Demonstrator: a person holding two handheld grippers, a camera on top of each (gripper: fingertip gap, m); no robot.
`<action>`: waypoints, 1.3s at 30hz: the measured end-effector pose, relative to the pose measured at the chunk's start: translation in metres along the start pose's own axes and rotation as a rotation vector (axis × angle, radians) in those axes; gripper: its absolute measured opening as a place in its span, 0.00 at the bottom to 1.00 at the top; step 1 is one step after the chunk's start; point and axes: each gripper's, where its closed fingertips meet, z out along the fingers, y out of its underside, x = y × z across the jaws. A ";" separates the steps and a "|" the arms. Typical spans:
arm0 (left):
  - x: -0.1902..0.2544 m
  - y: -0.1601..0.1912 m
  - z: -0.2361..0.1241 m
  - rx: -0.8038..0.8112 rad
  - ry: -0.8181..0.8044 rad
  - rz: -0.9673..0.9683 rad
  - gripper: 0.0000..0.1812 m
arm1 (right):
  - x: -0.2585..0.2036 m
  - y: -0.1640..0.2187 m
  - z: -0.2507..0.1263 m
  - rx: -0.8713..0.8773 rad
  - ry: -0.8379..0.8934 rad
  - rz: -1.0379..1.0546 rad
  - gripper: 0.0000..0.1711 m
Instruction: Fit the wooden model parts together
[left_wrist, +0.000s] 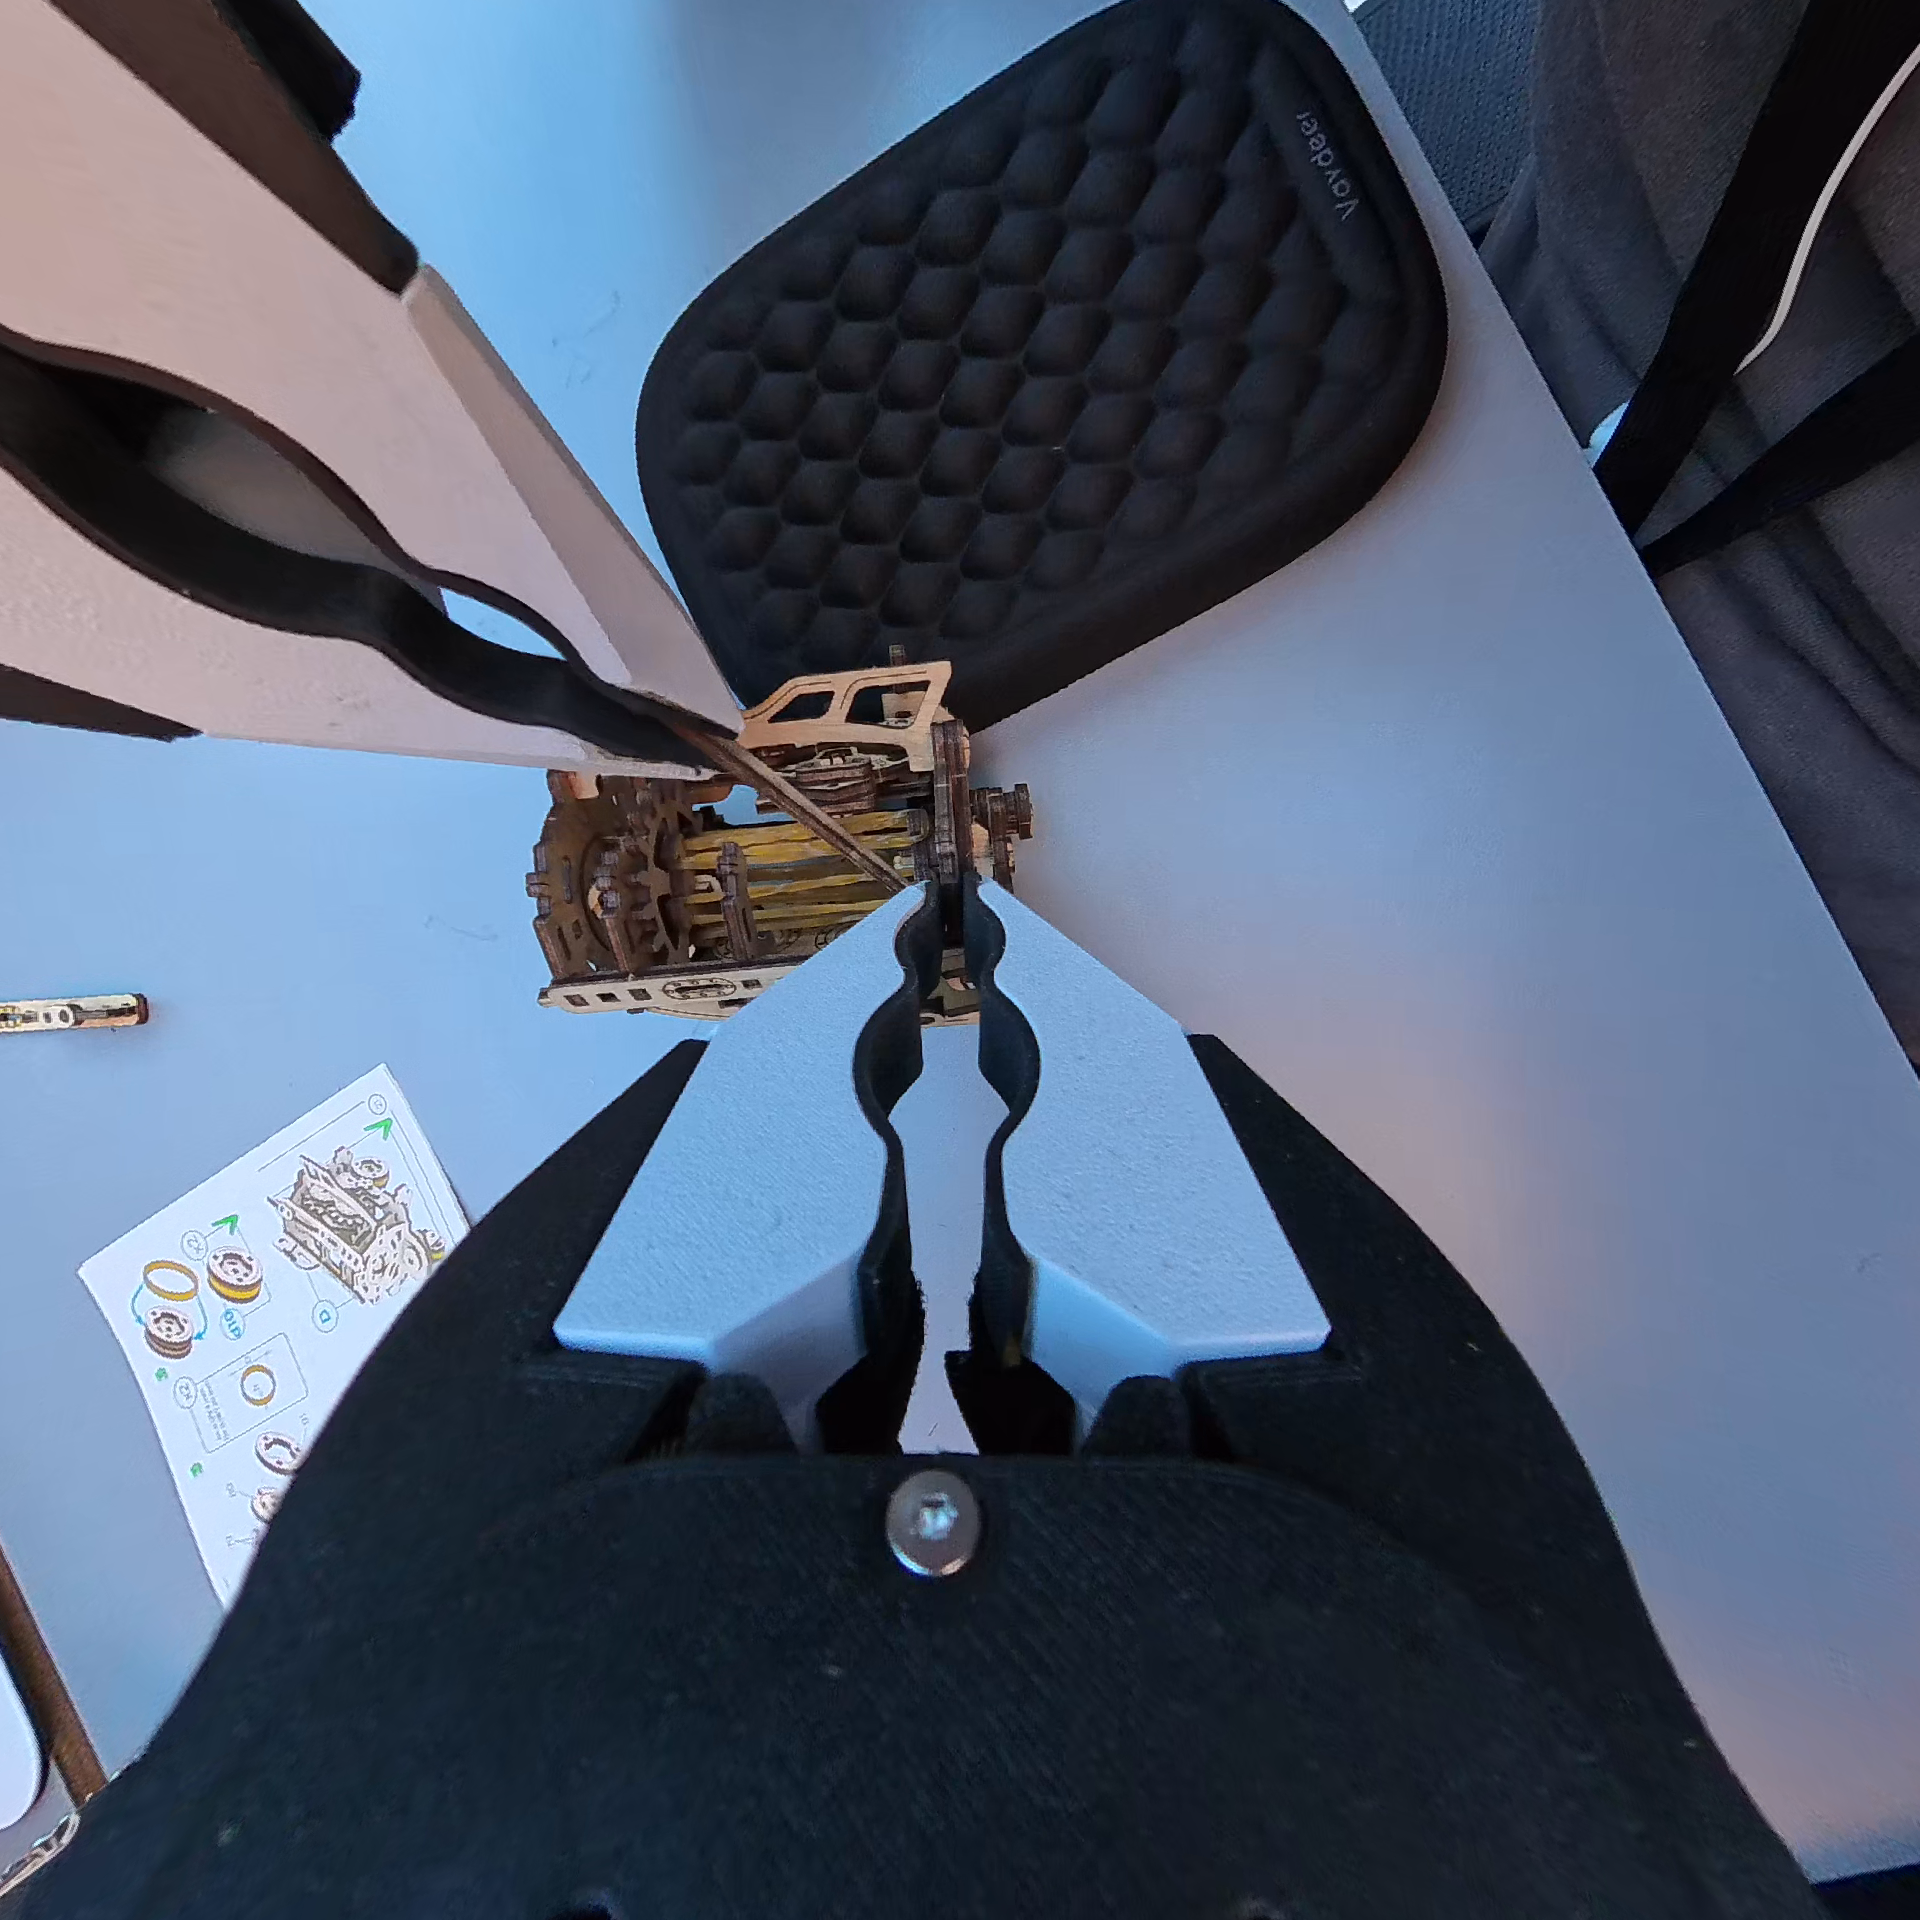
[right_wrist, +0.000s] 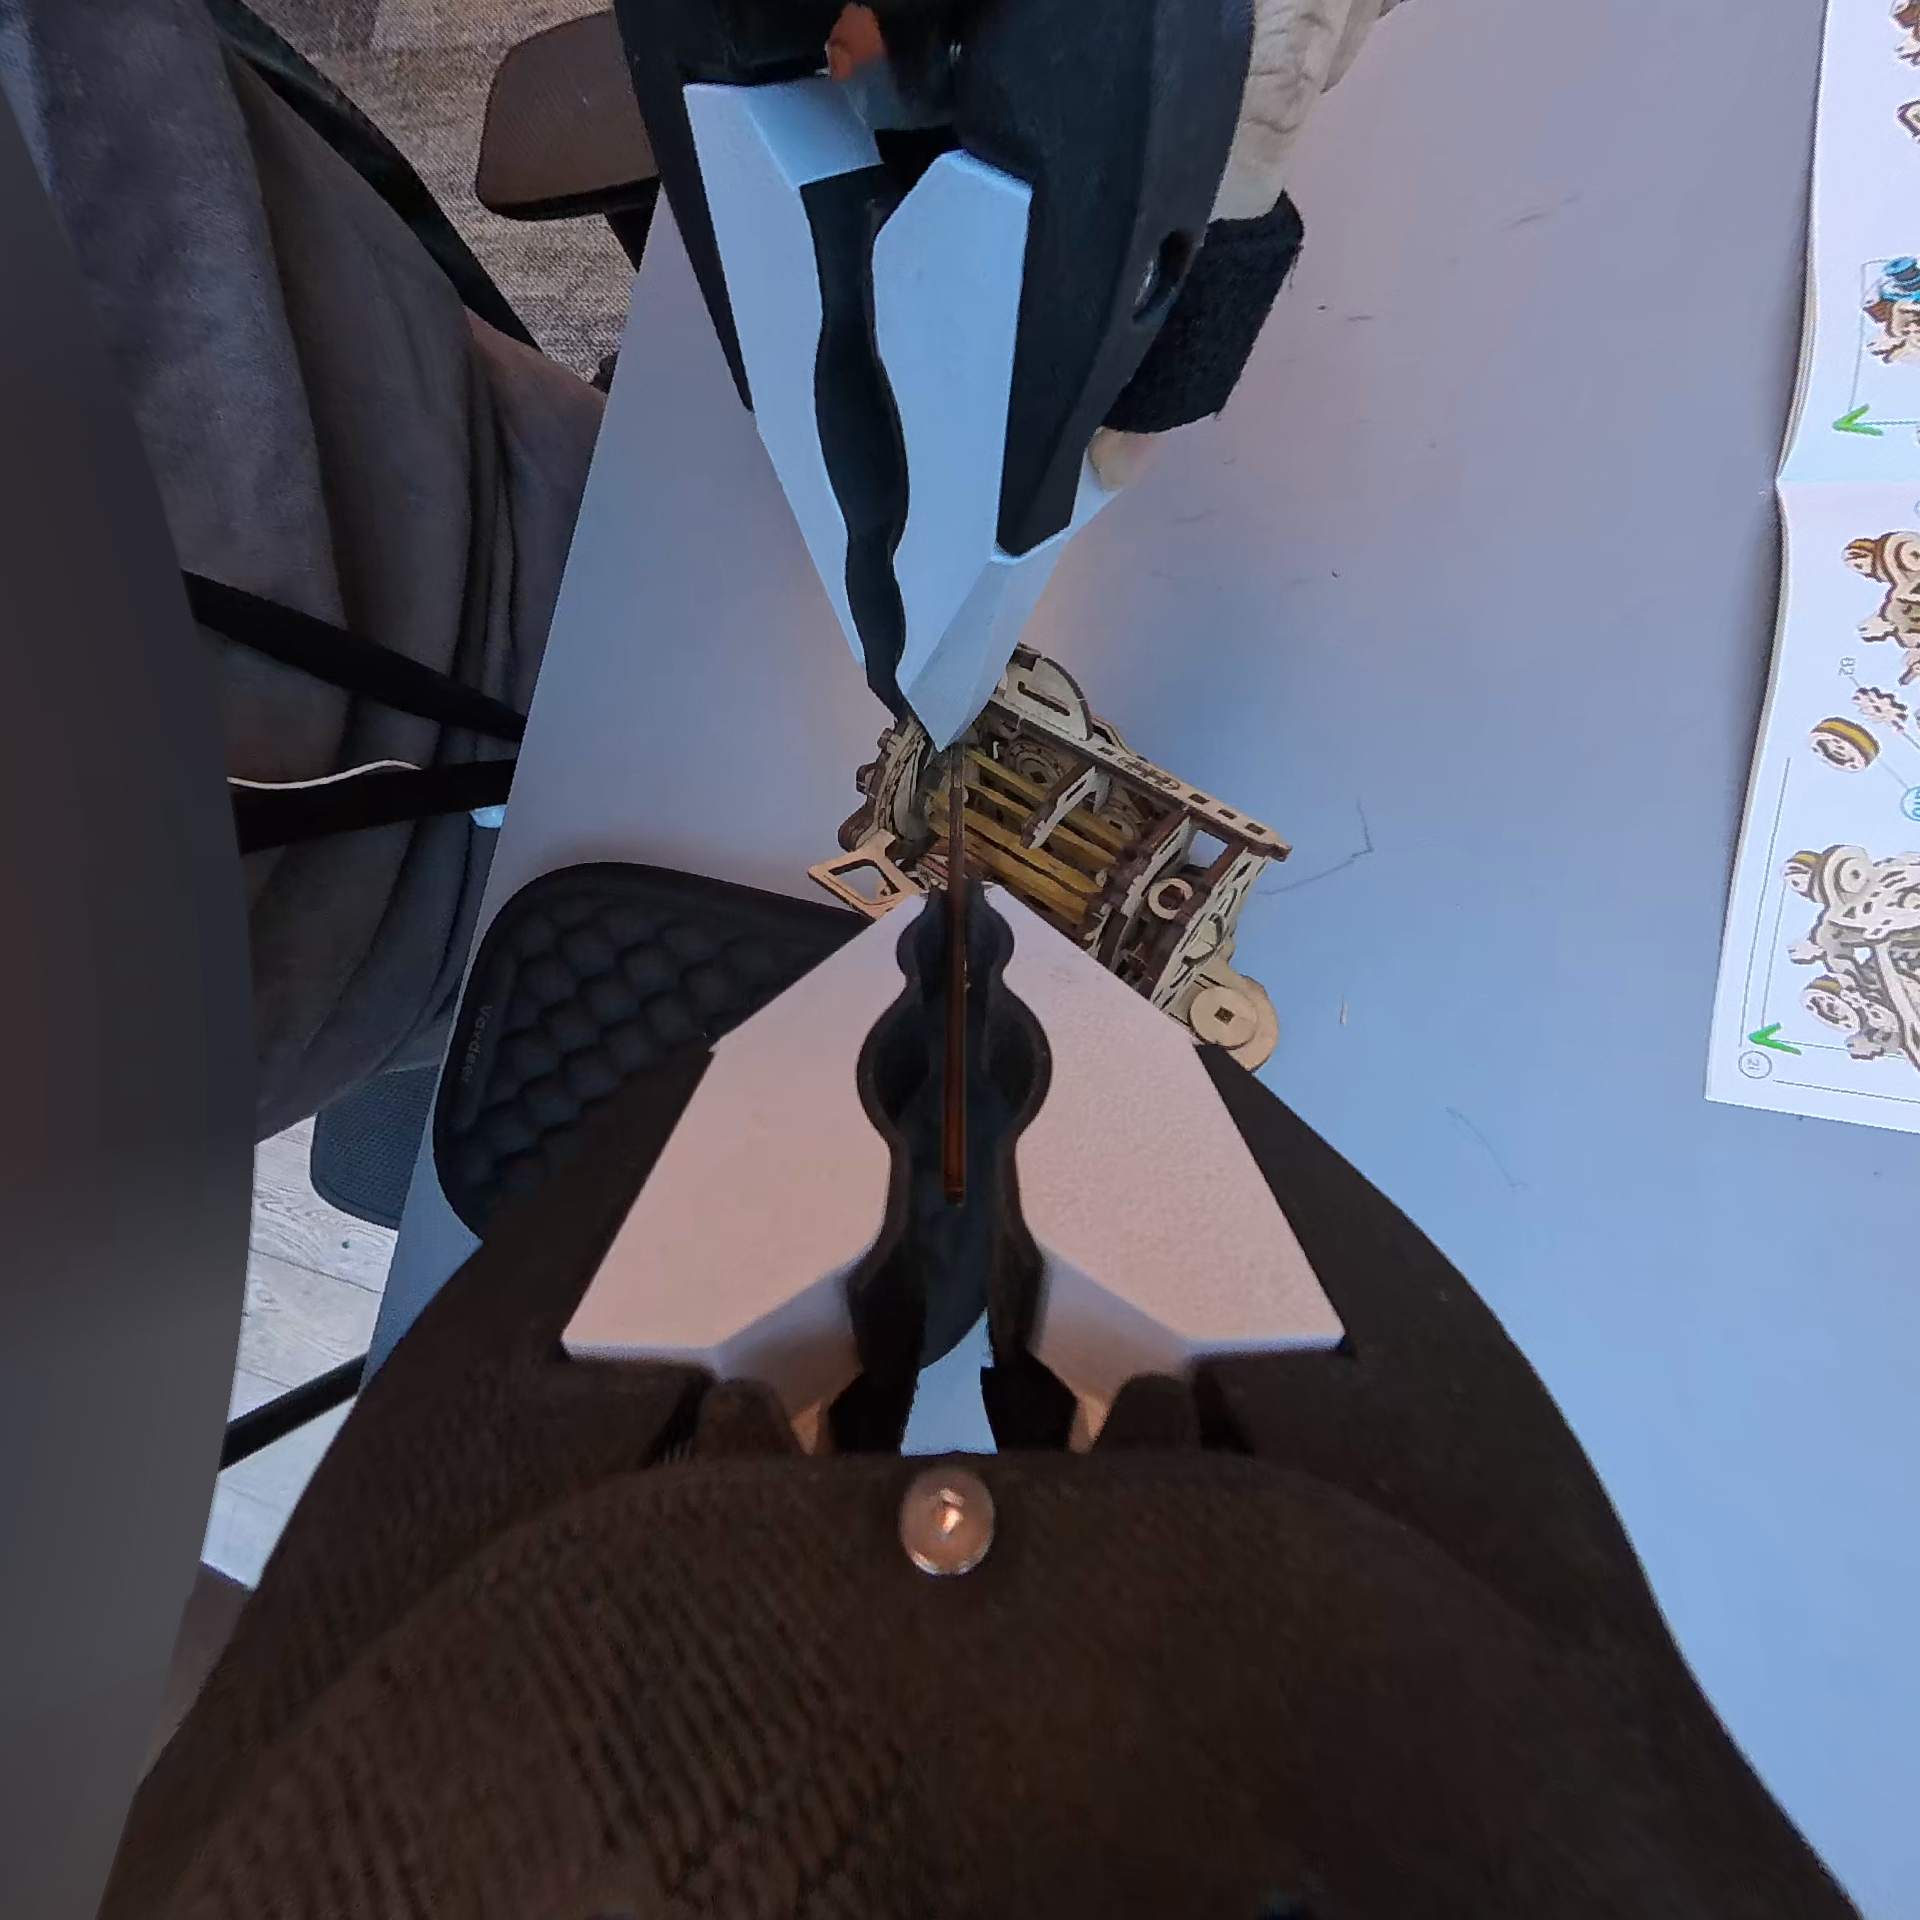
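Note:
The wooden model, a small frame with gears and yellow rubber bands, stands on the white table. My left gripper is shut on the model's upright end plate. It also shows in the right wrist view, coming down from above onto the model. My right gripper is shut on a thin flat wooden strip, seen edge-on. The strip's far end reaches into the model beside the left gripper's tips. In the left wrist view the right gripper comes in from the upper left, with the strip slanting down to the end plate.
A black honeycomb pad lies just behind the model, also in the right wrist view. An instruction sheet and a small loose wooden piece lie to the left. The table edge runs along the right, with a dark chair beyond it. About 5 centimetres separates my left fingertips from my right. Left tips and right tips are each some 30 centimetres from the small loose wooden piece.

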 end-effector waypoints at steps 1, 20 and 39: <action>0.000 0.000 0.000 0.001 0.000 -0.002 0.00 | 0.000 -0.001 0.000 0.002 0.003 -0.005 0.00; 0.000 0.000 0.000 0.017 -0.018 -0.009 0.01 | 0.002 0.010 0.008 -0.093 0.037 -0.024 0.01; -0.007 -0.003 -0.007 0.128 -0.100 -0.124 0.14 | 0.006 0.008 -0.001 -0.135 0.067 -0.001 0.00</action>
